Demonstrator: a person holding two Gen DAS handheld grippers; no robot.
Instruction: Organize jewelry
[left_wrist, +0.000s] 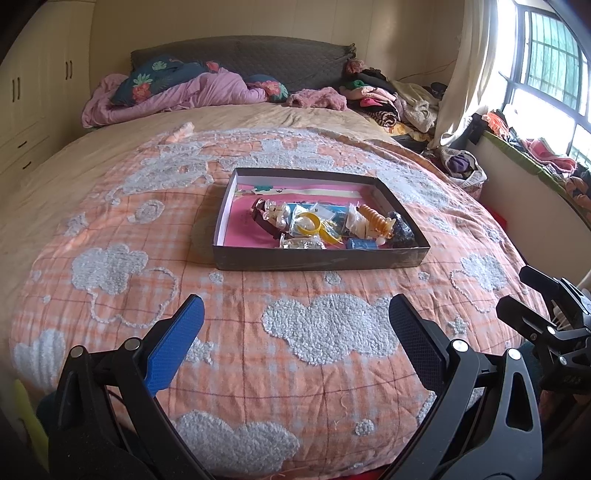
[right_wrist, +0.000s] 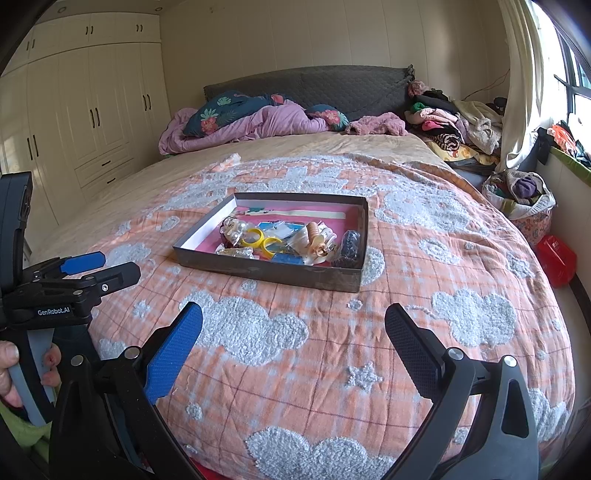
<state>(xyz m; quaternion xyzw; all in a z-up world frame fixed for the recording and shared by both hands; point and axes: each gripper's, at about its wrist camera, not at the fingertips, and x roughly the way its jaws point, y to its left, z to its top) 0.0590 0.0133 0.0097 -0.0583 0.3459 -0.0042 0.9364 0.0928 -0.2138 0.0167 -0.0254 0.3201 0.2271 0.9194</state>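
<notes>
Both the left hand-held gripper (left_wrist: 295, 339) and right hand-held gripper (right_wrist: 293, 338) are gaping wide, gripping nothing. The jewelry box (left_wrist: 317, 254) is sitting on the bed (left_wrist: 258, 332), well ahead of them.

Ahead of me a shallow tray (left_wrist: 317, 254) sits mid-bed on the quilt (left_wrist: 221, 295), jewelry (left_wrist: 325, 223) heaped in its near right part, pillows (left_wrist: 192, 79) behind, clothes pile (left_wrist: 391, 98) far right.

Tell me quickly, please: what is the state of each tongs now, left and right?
Left tongs: open, holding nothing, above the orange quilt.
Right tongs: open, holding nothing, short of the jewelry box.
</notes>
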